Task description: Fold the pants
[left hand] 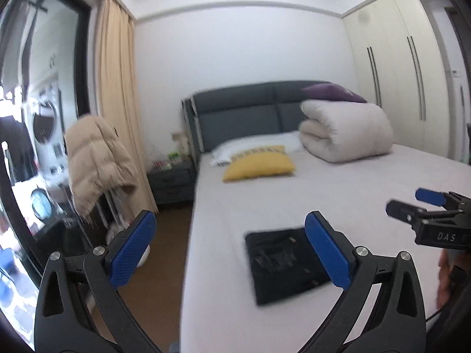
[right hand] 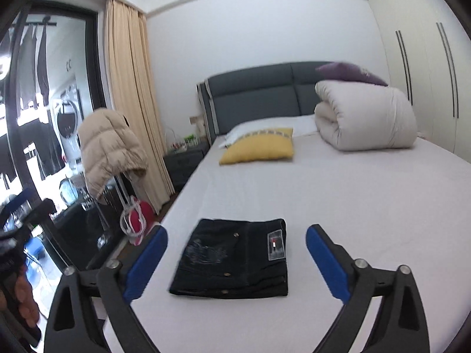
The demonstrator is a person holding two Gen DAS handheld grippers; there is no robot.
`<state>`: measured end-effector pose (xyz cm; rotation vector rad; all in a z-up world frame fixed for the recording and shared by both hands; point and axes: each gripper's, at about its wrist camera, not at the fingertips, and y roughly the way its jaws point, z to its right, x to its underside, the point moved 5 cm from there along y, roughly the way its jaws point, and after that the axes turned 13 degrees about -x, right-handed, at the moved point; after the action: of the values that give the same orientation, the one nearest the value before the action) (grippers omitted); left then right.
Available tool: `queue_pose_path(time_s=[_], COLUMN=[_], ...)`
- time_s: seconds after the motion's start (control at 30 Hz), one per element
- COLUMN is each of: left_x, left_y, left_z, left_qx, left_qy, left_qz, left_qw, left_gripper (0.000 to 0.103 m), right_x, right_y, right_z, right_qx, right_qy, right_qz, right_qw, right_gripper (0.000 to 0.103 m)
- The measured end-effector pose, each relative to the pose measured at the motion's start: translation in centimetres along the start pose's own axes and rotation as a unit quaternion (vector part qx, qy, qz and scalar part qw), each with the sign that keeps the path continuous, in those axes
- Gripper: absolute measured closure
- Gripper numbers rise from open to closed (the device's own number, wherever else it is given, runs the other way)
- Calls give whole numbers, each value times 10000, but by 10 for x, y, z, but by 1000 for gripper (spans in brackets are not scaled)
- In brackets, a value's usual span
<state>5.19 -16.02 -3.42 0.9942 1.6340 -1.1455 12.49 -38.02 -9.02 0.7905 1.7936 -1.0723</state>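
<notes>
- The bed [right hand: 368, 206], sheeted pale, carries a rolled white duvet [right hand: 365, 117] and a yellow cushion [right hand: 259, 145] near its headboard.
- Dark pants [right hand: 235, 260] lie folded in a flat, roughly square stack at the near edge; the patch looks like a label.
- My left gripper [left hand: 232, 250] and right gripper [right hand: 237, 260] are above them, jaws spread wide, holding nothing.

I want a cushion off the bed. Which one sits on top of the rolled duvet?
The purple cushion; it rests on the white duvet roll, while the yellow cushion lies flat on the sheet.
</notes>
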Motion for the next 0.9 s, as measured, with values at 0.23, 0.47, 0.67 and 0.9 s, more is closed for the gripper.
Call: queue_pose_path(time_s=[0.23,0.47,0.67,0.9], left_x=[15,28,47,73], left_y=[-23,-18,8,40], left_z=[-7,-9,-5,4], left_qx=[95,2,49,126], left_qy=[-304,-305,-365,-380], left_qz=[-820,-1165,-1663,-2106], left_qw=[9961,9927,9854,9768], left_gripper=[0,0,0,0], right_x=[-15,-13,3,14], right_y=[-55,-64,-56,-49], right_z=[-26,-34,-26,-27], right_qx=[441,900,989,1030], right_qy=[-209,-199,131,72], right_qz=[372,-238,-709,-938], right_qw=[9981,9955,9925,9902], right_gripper=[0,0,0,0])
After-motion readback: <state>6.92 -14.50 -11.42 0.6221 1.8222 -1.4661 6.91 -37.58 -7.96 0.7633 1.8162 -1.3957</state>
